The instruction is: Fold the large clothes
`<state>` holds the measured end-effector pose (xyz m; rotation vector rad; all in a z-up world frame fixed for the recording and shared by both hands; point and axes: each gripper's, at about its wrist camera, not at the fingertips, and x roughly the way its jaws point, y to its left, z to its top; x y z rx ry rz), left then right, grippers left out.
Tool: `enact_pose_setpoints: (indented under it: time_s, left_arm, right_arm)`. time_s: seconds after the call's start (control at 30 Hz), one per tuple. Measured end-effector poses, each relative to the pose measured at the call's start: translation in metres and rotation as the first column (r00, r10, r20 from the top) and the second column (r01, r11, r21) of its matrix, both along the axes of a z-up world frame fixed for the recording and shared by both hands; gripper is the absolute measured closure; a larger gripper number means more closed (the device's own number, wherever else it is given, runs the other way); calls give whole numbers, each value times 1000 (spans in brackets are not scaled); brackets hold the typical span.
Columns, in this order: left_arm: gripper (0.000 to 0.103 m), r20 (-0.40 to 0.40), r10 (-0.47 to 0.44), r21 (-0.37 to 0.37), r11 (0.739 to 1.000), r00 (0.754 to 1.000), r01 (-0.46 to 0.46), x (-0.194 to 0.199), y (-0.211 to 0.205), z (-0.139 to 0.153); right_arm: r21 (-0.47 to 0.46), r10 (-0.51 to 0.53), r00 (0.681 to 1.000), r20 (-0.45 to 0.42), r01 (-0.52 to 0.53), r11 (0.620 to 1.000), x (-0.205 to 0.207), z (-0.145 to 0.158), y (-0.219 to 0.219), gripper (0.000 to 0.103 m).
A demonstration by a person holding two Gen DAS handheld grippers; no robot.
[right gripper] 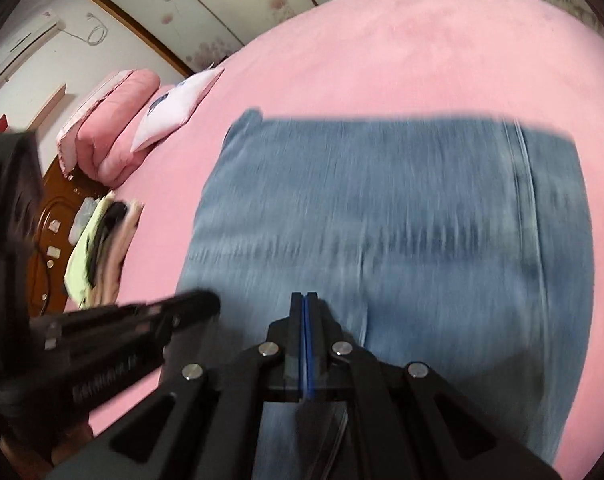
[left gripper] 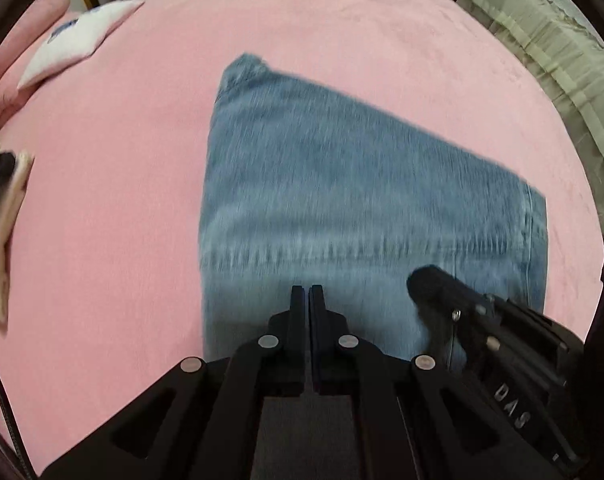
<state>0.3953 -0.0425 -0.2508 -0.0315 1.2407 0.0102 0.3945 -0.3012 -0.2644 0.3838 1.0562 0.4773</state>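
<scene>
- The left gripper (left gripper: 306, 289) sits nearest in its own view, pointing steeply down over the near part of the jeans (left gripper: 362, 200); its jaws are pressed together with nothing seen between them.
- The right gripper (right gripper: 304, 295) likewise hangs over the near part of the jeans (right gripper: 382, 220), its jaws together, a thin blue strip showing along the seam between the pads; no cloth is visibly caught there.
- Each gripper shows in the other's view: the right gripper (left gripper: 430, 280) enters from the right of the left wrist view, and the left gripper (right gripper: 205, 300) enters from the left of the right wrist view, so the two are side by side, near each other.
- The jeans lie folded into a broad, blurred blue block on the pink bed (left gripper: 121, 220), running from the near edge toward the middle, with a stitched seam down the right side.
- To the left, at the bed's edge, sits a small stack of folded clothes (right gripper: 101, 256) in pale green, black and pinkish tones, well apart from the jeans.
- Farther left lies a white pillow (right gripper: 177, 108), with a folded pink quilt (right gripper: 109, 120) just beyond it.
- Far off are a wall-mounted air conditioner (right gripper: 17, 56) and flower-patterned wardrobe doors (right gripper: 221, 8).
</scene>
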Motion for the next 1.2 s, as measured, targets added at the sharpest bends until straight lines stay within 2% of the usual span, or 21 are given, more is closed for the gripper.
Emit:
enact_pose_setpoints:
  time_s: [0.1,0.2,0.27,0.37,0.47,0.5,0.53,0.6,0.7,0.77,0.8,0.9,0.93,1.0,1.07,1.1,1.17,1.2]
  left_arm:
    - [102,31,-12,-17,1000,999,12,28,-2,-4]
    - [102,54,-19,-21,1000,998,20,60,-5,-11]
    - [102,56,-13,-17,1000,998,14,69,-12,-17]
    - [102,98,11,-15,1000,995,-9,77,-12,-19]
    - [102,187,50,31,998,981,-56,77,3,-9]
    - [102,207,67,67,994,976,-83,78,8,-8]
    - [102,217,69,68,994,974,-86,81,15,-8]
    - [102,198,71,7,997,978,-74,92,25,-11]
    - [102,184,38,36,998,982,-46,93,21,-6]
    - [98,156,37,65,997,987,-48,82,22,-1]
    - [97,133,53,55,997,990,-61,73,24,0]
    - [97,58,99,9,995,993,-100,31,30,-7]
    - [97,61,111,14,994,992,-112,6,35,-4]
    - [93,36,119,40,992,992,-120,-21,33,-3]
    - [90,17,138,22,990,990,-139,-47,33,-1]
    - [90,-42,150,3,989,988,-150,-58,33,-5]
    - [89,-31,168,-5,986,985,-168,-77,32,-1]
    - [89,-54,156,2,988,986,-156,-85,29,1]
  right_arm:
    - [6,-27,999,25,27,1000,24,0,-3,103]
    - [-41,-38,999,25,39,998,43,-7,-2,103]
    - [-40,-42,999,21,43,998,53,-12,-6,103]
    - [-48,-63,996,71,67,997,54,-9,-20,103]
    - [-112,-147,984,100,158,981,51,-4,-42,103]
    - [-91,-160,983,95,168,982,50,-4,-52,103]
    - [-55,-180,980,85,185,981,47,-3,-63,103]
    - [-24,-230,970,76,232,972,43,-1,-82,103]
    - [-65,-243,966,86,249,966,37,6,-83,103]
    - [-193,-247,963,105,263,945,29,15,-72,103]
    - [-216,-249,963,99,265,940,25,16,-72,101]
    - [-166,-239,971,11,238,957,-6,14,-70,101]
    - [-163,-229,973,-22,222,961,-15,11,-70,101]
    - [-203,-212,971,-111,186,961,-40,-1,-66,100]
    - [-186,-216,961,-173,183,965,-73,-7,-70,100]
    - [-182,-221,959,-180,188,965,-83,-7,-73,100]
    - [-190,-209,954,-214,170,967,-108,-2,-77,101]
    - [-189,-206,951,-230,164,968,-116,0,-78,101]
